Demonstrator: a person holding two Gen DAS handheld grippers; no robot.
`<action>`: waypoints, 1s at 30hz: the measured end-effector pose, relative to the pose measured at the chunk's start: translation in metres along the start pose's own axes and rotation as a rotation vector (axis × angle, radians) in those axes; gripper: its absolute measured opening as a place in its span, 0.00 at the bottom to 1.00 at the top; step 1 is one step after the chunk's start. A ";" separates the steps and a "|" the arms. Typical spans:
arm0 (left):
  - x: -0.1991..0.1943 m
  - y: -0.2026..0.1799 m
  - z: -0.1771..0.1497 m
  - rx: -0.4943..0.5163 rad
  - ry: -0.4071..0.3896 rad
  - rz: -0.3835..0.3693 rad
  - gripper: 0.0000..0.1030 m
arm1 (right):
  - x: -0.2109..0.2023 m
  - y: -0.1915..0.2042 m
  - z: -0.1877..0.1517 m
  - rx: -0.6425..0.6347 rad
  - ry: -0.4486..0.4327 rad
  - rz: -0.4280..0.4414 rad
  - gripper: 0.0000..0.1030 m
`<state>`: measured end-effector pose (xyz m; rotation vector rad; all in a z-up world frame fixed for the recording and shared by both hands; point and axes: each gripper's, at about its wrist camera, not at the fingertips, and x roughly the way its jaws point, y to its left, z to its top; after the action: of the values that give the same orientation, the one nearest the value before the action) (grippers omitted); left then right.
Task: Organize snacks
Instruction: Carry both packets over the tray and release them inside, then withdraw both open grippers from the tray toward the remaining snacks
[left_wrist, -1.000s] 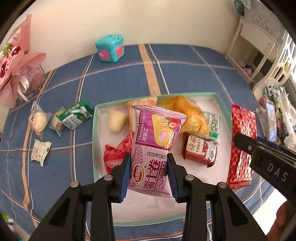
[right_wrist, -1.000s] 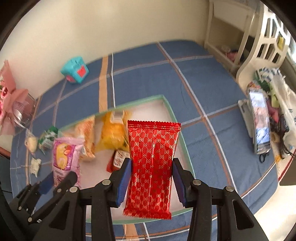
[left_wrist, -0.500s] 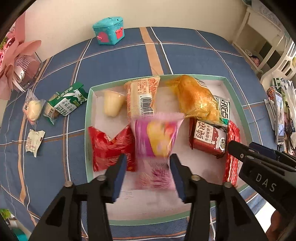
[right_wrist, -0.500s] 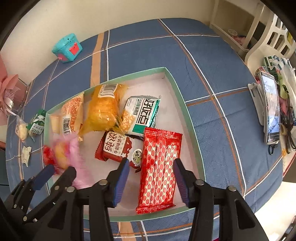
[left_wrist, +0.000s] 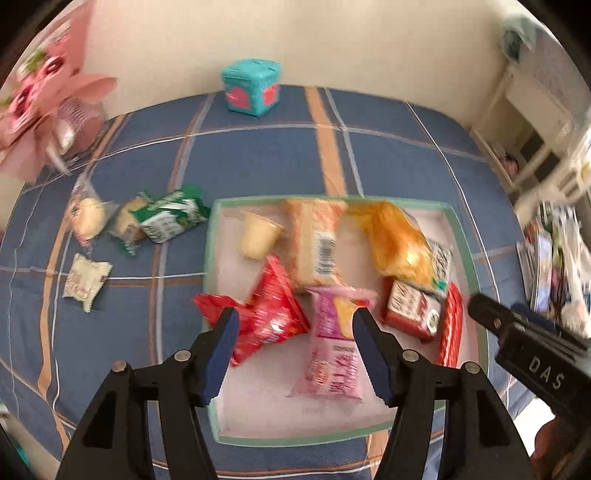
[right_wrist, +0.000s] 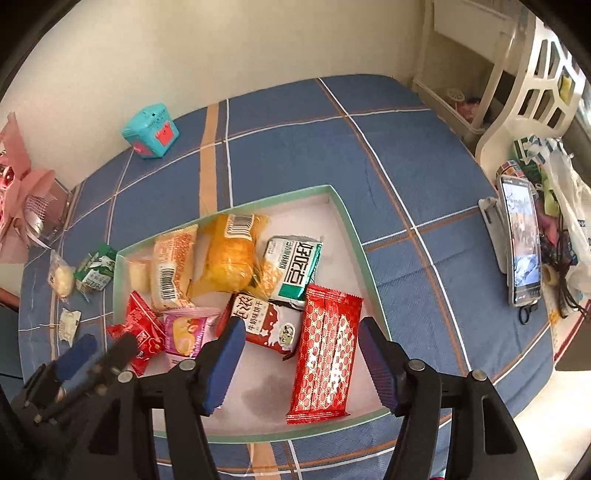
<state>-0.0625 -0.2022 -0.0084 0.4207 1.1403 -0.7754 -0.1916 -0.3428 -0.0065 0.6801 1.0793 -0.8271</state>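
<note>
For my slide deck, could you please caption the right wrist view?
Open right tongs above the red patterned packet lying in the snack tray.

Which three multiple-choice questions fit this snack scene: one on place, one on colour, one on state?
1. Where does the red patterned packet lie?
A. Inside the tray, by its right wall.
B. On the wall shelf.
C. On the floor.
2. What colour is the cube near the wall?
A. Yellow.
B. Teal.
C. Black.
3. How is the left gripper?
A. Shut on the pink packet.
B. Open, holding nothing.
C. Shut, empty.
Answers:
1 A: it lies flat there.
2 B: its sides are teal.
3 B: its jaws have just been opening, and the pink packet lies below, untouched.
</note>
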 end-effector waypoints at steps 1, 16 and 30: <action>-0.002 0.007 0.002 -0.022 -0.007 0.006 0.63 | 0.000 0.001 0.000 -0.003 0.000 0.000 0.65; -0.017 0.116 0.008 -0.307 -0.062 0.136 0.64 | -0.005 0.063 -0.006 -0.115 -0.016 0.040 0.65; -0.022 0.129 0.007 -0.309 -0.090 0.180 0.89 | -0.002 0.101 -0.012 -0.188 -0.054 0.067 0.96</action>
<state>0.0326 -0.1126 0.0043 0.2226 1.0993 -0.4465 -0.1120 -0.2791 -0.0003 0.5305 1.0644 -0.6732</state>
